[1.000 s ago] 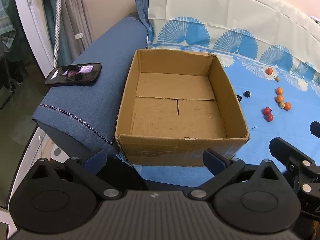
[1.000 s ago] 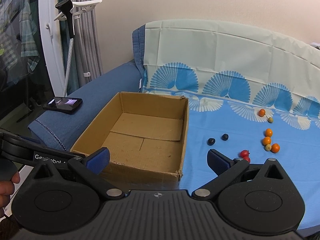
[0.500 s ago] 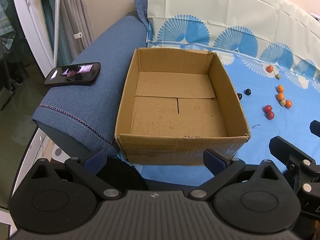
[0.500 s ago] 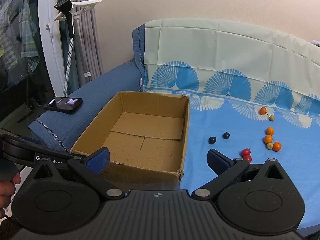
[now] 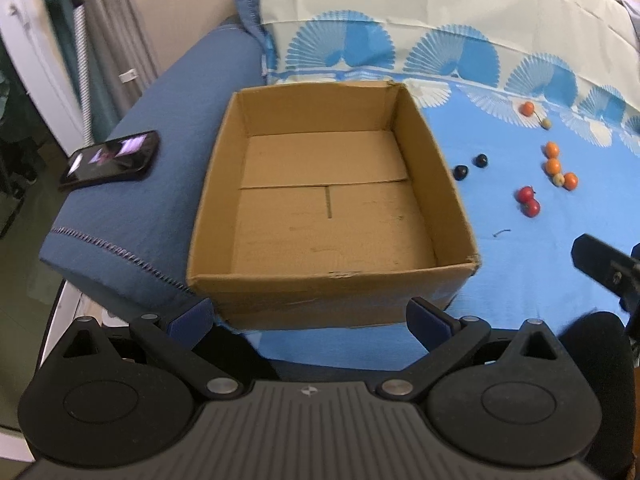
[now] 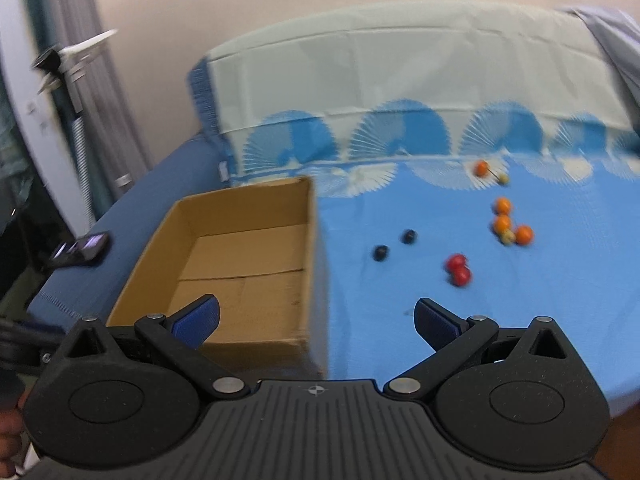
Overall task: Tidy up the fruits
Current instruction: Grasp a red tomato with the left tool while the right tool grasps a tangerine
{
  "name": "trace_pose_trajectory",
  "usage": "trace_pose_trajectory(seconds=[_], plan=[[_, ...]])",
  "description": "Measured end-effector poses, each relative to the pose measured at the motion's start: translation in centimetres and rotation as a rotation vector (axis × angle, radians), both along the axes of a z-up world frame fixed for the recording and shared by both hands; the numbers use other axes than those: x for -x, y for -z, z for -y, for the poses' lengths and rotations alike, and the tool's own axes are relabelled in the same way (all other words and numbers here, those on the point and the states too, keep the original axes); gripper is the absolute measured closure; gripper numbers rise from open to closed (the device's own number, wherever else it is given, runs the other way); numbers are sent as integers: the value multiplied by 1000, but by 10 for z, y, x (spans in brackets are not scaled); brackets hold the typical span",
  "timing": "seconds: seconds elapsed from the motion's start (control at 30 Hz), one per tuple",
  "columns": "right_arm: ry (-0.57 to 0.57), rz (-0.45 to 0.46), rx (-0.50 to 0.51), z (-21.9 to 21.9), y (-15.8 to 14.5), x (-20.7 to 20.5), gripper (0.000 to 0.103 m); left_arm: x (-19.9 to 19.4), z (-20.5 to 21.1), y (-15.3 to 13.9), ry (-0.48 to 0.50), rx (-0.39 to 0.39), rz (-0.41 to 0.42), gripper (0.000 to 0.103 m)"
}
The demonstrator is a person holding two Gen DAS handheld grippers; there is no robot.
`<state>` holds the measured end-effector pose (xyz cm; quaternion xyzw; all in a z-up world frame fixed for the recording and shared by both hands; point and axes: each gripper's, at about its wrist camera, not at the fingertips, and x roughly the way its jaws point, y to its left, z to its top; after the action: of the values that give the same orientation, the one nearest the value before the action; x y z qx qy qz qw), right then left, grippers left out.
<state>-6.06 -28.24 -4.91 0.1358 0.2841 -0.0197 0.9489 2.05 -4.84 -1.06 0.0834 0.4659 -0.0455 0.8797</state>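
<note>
An empty open cardboard box [image 5: 332, 208] [image 6: 240, 252] sits on a blue patterned cloth [image 5: 520, 248] [image 6: 400, 280]. To its right lie small fruits: two dark ones [image 5: 460, 172] [image 6: 380, 253], two red ones [image 5: 529, 202] [image 6: 458, 269], several orange ones [image 5: 553, 166] [image 6: 502, 222], and pale little ones. My left gripper [image 5: 308, 318] stands open at the box's near wall, holding nothing. In the blurred right wrist view, my right gripper [image 6: 316, 320] is open over the box's near right corner, well short of the fruits.
A phone [image 5: 110, 160] [image 6: 80, 249] with a lit screen lies on the blue sofa arm [image 5: 132, 200] left of the box. The cloth runs up the backrest [image 5: 440, 20]. A stand and curtains are at far left. Part of the right gripper's body [image 5: 608, 268] shows at right.
My right gripper has swung rightward and forward; box now sits left in its view, fruits nearer centre. My left gripper's view shifted slightly right. Both grippers stayed open.
</note>
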Motion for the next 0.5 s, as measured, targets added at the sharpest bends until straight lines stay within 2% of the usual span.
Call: trace_pose_trajectory(seconds=[0.3,0.4,0.5], plan=[[201,-9,-6,86,21,6,0,-27,87,10,149,-21,3,0],[285,-17,11,124,29,3,0,-43,126,15,205,8,-15,0],[360,-27,25,160,38,-2,0,-61,166,18,253,82,-44,0]])
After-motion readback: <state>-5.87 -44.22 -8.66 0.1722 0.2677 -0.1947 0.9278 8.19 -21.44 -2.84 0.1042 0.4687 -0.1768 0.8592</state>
